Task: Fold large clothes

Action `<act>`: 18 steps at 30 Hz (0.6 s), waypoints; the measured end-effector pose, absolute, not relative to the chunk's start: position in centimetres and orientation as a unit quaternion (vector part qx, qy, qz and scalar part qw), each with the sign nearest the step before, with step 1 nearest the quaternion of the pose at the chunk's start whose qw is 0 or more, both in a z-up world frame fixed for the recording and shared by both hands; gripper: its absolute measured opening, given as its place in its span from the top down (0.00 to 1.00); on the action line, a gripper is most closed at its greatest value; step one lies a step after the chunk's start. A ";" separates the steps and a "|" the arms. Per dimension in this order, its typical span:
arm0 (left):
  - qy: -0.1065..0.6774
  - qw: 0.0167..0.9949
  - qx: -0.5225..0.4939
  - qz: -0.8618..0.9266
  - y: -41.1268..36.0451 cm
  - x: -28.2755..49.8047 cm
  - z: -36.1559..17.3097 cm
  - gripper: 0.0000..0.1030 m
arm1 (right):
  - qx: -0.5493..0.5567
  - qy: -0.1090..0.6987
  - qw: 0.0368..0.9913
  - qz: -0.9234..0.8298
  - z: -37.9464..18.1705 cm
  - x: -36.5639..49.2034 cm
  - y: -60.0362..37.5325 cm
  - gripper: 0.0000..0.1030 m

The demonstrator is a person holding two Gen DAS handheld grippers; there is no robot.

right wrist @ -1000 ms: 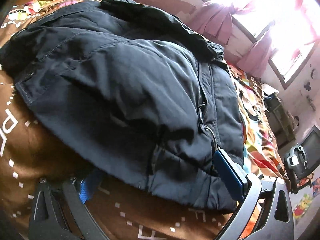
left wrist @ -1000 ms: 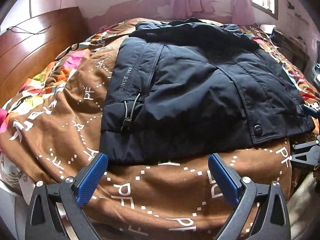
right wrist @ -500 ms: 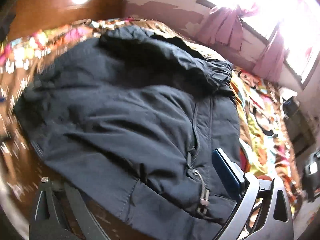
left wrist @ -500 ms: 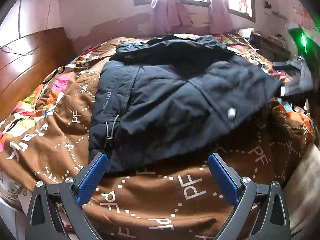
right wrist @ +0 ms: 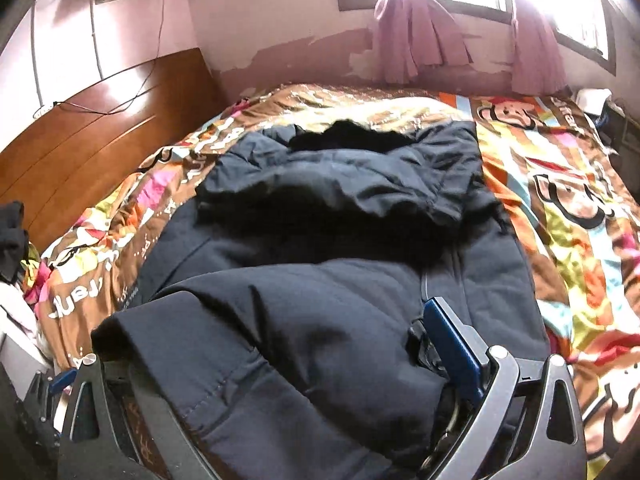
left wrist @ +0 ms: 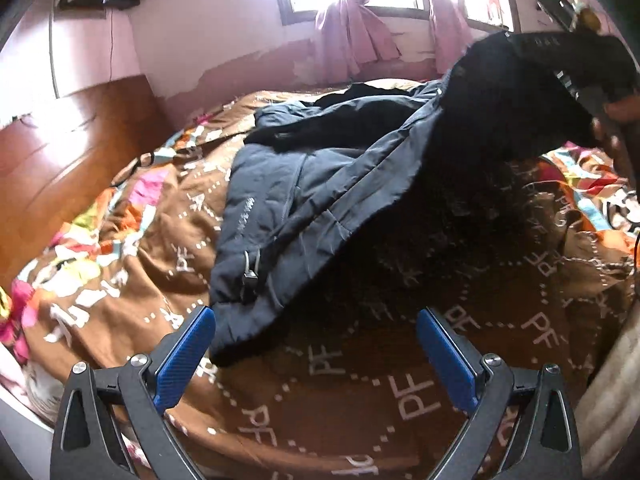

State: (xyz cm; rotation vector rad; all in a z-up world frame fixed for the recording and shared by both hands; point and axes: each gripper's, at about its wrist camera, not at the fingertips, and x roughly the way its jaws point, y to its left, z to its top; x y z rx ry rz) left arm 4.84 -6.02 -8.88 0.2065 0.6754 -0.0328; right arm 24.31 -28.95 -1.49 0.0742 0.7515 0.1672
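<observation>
A dark navy padded jacket (left wrist: pixel 304 200) lies on the bed, its hood end towards the far wall. My left gripper (left wrist: pixel 316 354) is open and empty, just in front of the jacket's near left corner. My right gripper (left wrist: pixel 568 80) is high at the right of the left wrist view, shut on the jacket's right hem, which hangs lifted off the bed. In the right wrist view the jacket (right wrist: pixel 320 320) drapes over my right gripper (right wrist: pixel 404 364); only its right blue pad (right wrist: pixel 452 344) shows, and the left finger is buried under cloth.
The bed carries a brown patterned cover (left wrist: pixel 400 384) with bright cartoon prints (right wrist: pixel 568 208). A wooden headboard (left wrist: pixel 60 160) stands at the left. Pink curtains (right wrist: pixel 420 32) hang at a window on the far wall. Small furniture (right wrist: pixel 612 120) stands at the far right.
My right gripper has lifted the jacket's right hem up off the bed and carried it higher. My left gripper has drawn back a little and stayed open.
</observation>
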 end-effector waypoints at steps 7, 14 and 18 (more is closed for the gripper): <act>0.349 0.922 0.164 0.034 -7.4 8.5 -9.1 0.02 | 0.051 0.350 0.931 0.086 0.3 25.5 -28.9 0.05; 0.355 0.906 0.214 0.090 -7.5 11.5 -9.3 0.02 | 0.055 0.357 0.927 0.100 0.0 25.1 -29.8 0.05; 0.356 0.907 0.202 0.103 -6.0 11.9 -8.2 0.02 | 0.013 0.351 0.931 0.104 -1.0 23.2 -29.8 0.05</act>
